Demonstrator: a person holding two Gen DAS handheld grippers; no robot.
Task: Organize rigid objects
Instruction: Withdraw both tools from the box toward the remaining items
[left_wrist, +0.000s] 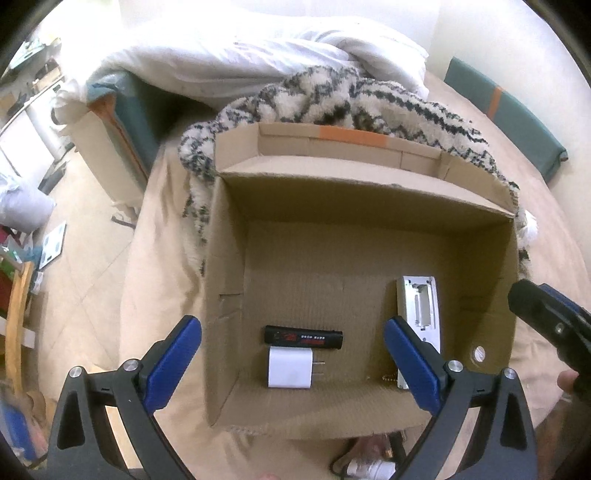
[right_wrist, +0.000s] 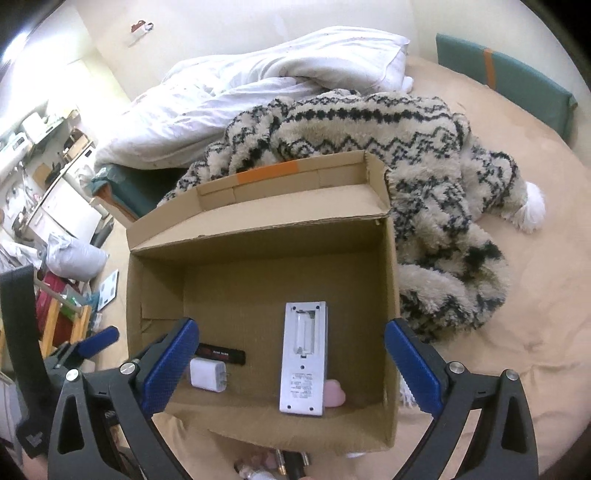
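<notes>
Bed (left_wrist: 517, 206), patterned blanket (right_wrist: 424, 155) far. Open cardboard box (left_wrist: 369, 199) holds white remote (right_wrist: 303, 354) face down at right, white charger (left_wrist: 290, 367) and black stick (left_wrist: 303, 338) near left. Pink heart (right_wrist: 335, 397) shows only in right view. Left gripper (left_wrist: 291, 362) and right gripper (right_wrist: 291, 365): fingers wide apart, empty.

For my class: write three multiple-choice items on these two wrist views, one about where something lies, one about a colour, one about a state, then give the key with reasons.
1. Where does the white plug charger lie?
A. On the patterned fleece blanket
B. Inside the brown cardboard box, beside the black stick-shaped device
C. Between a claw's pads

2. What colour are the claw pads?
A. Blue
B. Red
C. Green

3. What state is the right claw in?
A. Shut on the grey remote
B. Open, holding nothing
C. Shut, empty

Key: B, it rests on the box floor; A, every pad is blue; B, the grey remote lies free below its spread pads.
</notes>
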